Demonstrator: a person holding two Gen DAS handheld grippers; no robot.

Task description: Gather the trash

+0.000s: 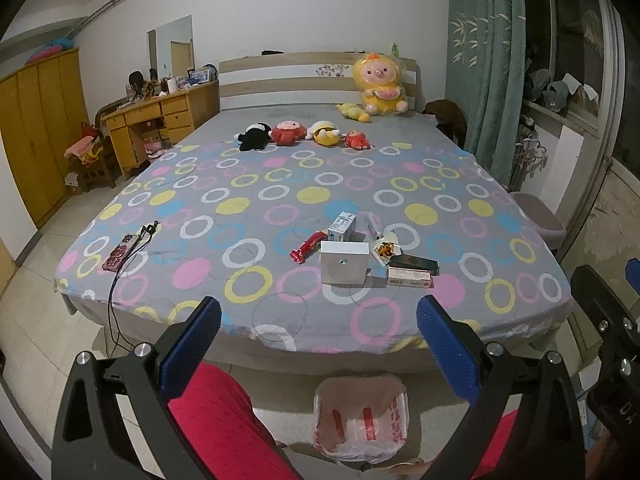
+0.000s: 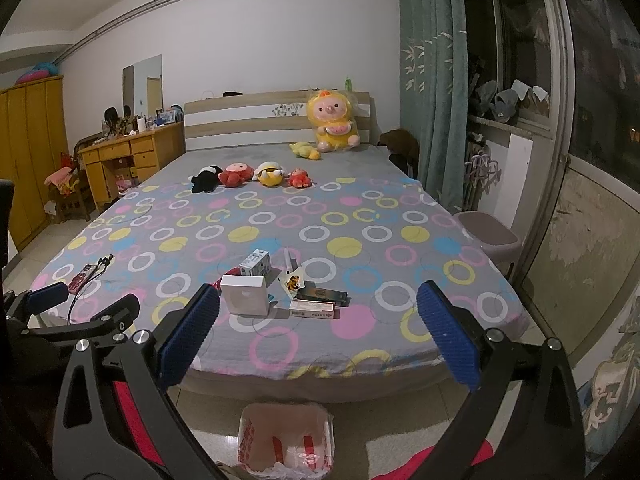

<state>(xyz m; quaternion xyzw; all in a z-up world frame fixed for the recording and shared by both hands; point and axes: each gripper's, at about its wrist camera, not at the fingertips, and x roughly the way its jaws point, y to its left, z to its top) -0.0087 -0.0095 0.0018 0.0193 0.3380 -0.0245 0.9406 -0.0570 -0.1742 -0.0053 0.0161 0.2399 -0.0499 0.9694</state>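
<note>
A cluster of trash lies on the bed's near part: a white square box [image 1: 344, 262] [image 2: 245, 294], a red wrapper [image 1: 307, 245], a small blue-white carton [image 1: 342, 227] [image 2: 254, 263], a crumpled snack wrapper [image 1: 386, 247] [image 2: 292, 281], and flat dark and pink boxes [image 1: 412, 270] [image 2: 318, 302]. A trash bin lined with a white-red plastic bag [image 1: 361, 416] [image 2: 285, 438] stands on the floor before the bed. My left gripper [image 1: 318, 318] and right gripper [image 2: 318, 314] are both open and empty, held back from the bed's foot above the bin.
The bed [image 1: 280, 184] has a ring-patterned sheet, with plush toys [image 1: 304, 134] near the headboard. A phone with a cable [image 1: 120, 254] lies at the left foot corner. A wooden desk [image 1: 156, 120] and wardrobe [image 1: 36, 132] stand left; a pink stool [image 2: 490, 236] and curtain [image 2: 432, 80] right.
</note>
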